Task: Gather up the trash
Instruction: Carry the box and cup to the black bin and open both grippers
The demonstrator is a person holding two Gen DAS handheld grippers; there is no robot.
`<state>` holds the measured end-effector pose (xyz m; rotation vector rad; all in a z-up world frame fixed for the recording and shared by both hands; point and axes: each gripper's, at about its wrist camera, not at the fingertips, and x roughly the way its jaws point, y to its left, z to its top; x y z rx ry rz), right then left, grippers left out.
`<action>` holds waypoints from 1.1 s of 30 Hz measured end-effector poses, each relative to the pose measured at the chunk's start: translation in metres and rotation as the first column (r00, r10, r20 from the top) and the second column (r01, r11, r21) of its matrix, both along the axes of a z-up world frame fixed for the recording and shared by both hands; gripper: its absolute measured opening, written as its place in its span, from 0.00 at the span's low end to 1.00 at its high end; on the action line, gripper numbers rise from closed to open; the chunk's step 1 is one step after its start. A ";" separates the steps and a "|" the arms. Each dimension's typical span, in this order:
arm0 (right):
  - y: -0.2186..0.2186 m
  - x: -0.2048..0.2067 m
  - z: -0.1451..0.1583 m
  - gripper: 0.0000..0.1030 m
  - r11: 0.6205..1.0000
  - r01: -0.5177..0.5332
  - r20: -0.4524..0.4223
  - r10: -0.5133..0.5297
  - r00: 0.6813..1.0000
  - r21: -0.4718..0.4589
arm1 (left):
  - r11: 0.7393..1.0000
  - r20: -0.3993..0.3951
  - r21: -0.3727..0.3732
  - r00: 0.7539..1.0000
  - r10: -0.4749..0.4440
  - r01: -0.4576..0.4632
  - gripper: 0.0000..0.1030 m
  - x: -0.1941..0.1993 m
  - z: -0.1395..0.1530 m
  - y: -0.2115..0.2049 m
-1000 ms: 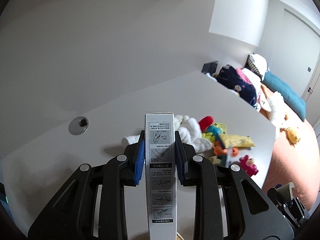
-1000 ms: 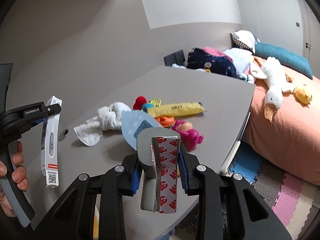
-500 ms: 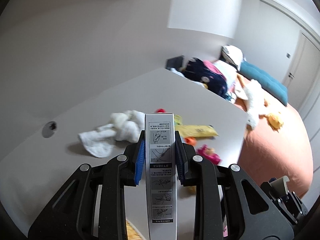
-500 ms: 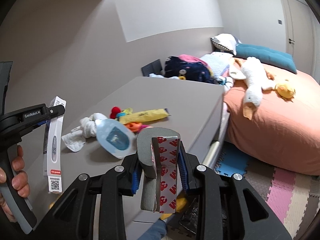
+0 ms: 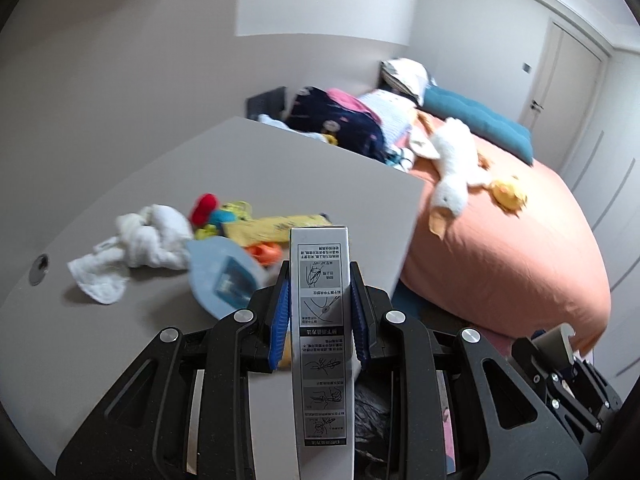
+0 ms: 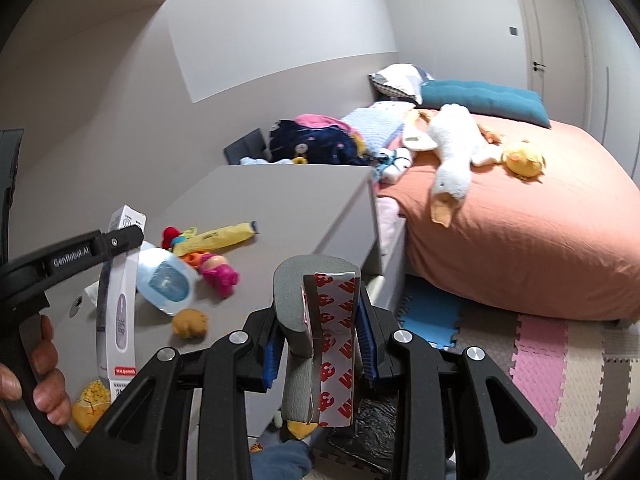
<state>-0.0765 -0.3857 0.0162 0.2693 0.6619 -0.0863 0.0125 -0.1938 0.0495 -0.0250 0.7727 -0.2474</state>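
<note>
My left gripper (image 5: 319,322) is shut on a long white thermometer box (image 5: 322,336) printed with instruction drawings; the same box (image 6: 118,300) and left gripper (image 6: 120,240) show at the left of the right wrist view, held by a hand (image 6: 38,376). My right gripper (image 6: 320,344) is shut on a folded grey foam strip with red-and-white backing tape (image 6: 324,344). Both hang over the front right corner of the grey table (image 5: 280,168). A crumpled black bag (image 6: 368,420) lies on the floor below the right gripper.
On the table lie a white towel (image 5: 144,240), a light blue blister pack (image 5: 224,276), a yellow packet (image 5: 276,226), small toys (image 6: 218,272) and a brown biscuit-like piece (image 6: 190,322). A bed with an orange cover (image 6: 520,224) and a plush goose (image 6: 456,148) stands at right; foam mats (image 6: 540,356) cover the floor.
Both grippers have swung to the right along the table toward its corner and the bed, each still holding its item. The floor, mats and black bag have come into view.
</note>
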 end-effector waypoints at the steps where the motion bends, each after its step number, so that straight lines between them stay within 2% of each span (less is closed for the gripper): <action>1: -0.003 -0.002 0.000 0.32 1.000 0.007 -0.001 -0.007 1.000 0.001 | 1.000 -0.006 0.002 1.000 -0.019 0.019 0.26 -0.001 -0.003 -0.008; 8: -0.033 -0.013 -0.003 0.32 0.997 0.072 -0.007 -0.071 0.997 0.011 | 0.994 -0.027 0.019 0.994 -0.110 0.111 0.26 -0.007 -0.013 -0.048; 18: -0.076 -0.026 -0.011 0.32 0.986 0.164 -0.029 -0.163 0.986 0.030 | 0.972 -0.084 0.051 0.971 -0.226 0.230 0.26 -0.013 -0.039 -0.100; 21: -0.088 -0.025 -0.017 0.32 0.982 0.182 -0.046 -0.180 0.983 0.042 | 0.965 -0.110 0.067 0.963 -0.246 0.255 0.26 -0.014 -0.051 -0.112; 24: -0.098 -0.019 -0.025 0.33 0.980 0.191 -0.072 -0.186 0.980 0.063 | 0.954 -0.170 0.073 0.946 -0.276 0.292 0.27 -0.012 -0.068 -0.121; 26: -0.104 -0.012 -0.031 0.41 0.978 0.194 -0.104 -0.185 0.977 0.078 | 0.949 -0.215 0.097 0.937 -0.274 0.300 0.60 -0.006 -0.082 -0.128; 27: -0.107 -0.010 -0.032 0.55 0.976 0.201 -0.113 -0.191 0.975 0.084 | 0.949 -0.221 0.121 0.940 -0.261 0.292 0.93 -0.004 -0.088 -0.131; 28: -0.110 -0.009 -0.033 0.64 0.972 0.217 -0.115 -0.207 0.972 0.088 | 0.949 -0.201 0.140 0.947 -0.252 0.282 0.94 -0.004 -0.090 -0.131; 30: -0.112 -0.011 -0.032 0.67 0.968 0.240 -0.104 -0.232 0.967 0.071 | 0.944 -0.186 0.181 0.952 -0.242 0.276 0.94 -0.003 -0.092 -0.132; 33: -0.114 -0.011 -0.033 0.69 0.966 0.252 -0.102 -0.245 0.964 0.062 | 0.945 -0.181 0.184 0.955 -0.236 0.269 0.94 -0.002 -0.091 -0.128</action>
